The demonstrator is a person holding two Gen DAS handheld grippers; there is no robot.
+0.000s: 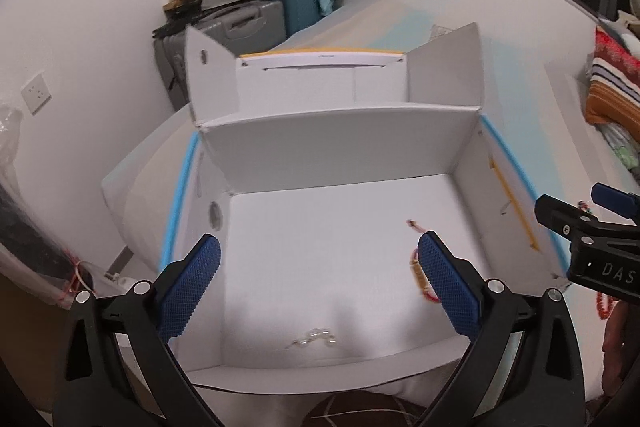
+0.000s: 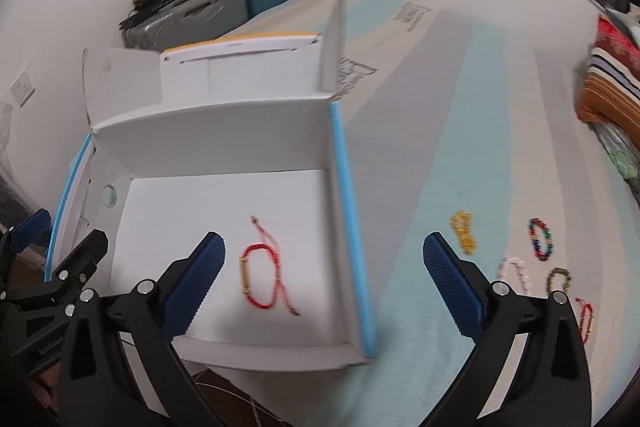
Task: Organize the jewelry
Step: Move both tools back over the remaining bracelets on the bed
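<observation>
Above an open white cardboard box on a pale blue-striped surface, both grippers hang with jaws spread wide and nothing between them — the left gripper over the box floor, the right gripper straddling the box's blue-edged right wall. Nearest the left gripper, a small clear-beaded piece lies on the matte floor; a red cord bracelet with a gold tube bead lies further in, loose ends trailing. To the right, outside the box, five pieces wait on the surface: a second red cord bracelet, a pale beaded strand, a dark olive beaded loop, an amber beaded bracelet and a multicoloured beaded bracelet.

The sorting appears partway done — two pieces in, five out. The next move likely calls for the right gripper to swing right, drop low and pinch a thin, slippery strand flat on the surface. Beyond, the box's flaps stand upright; suitcases crowd the far corner.
</observation>
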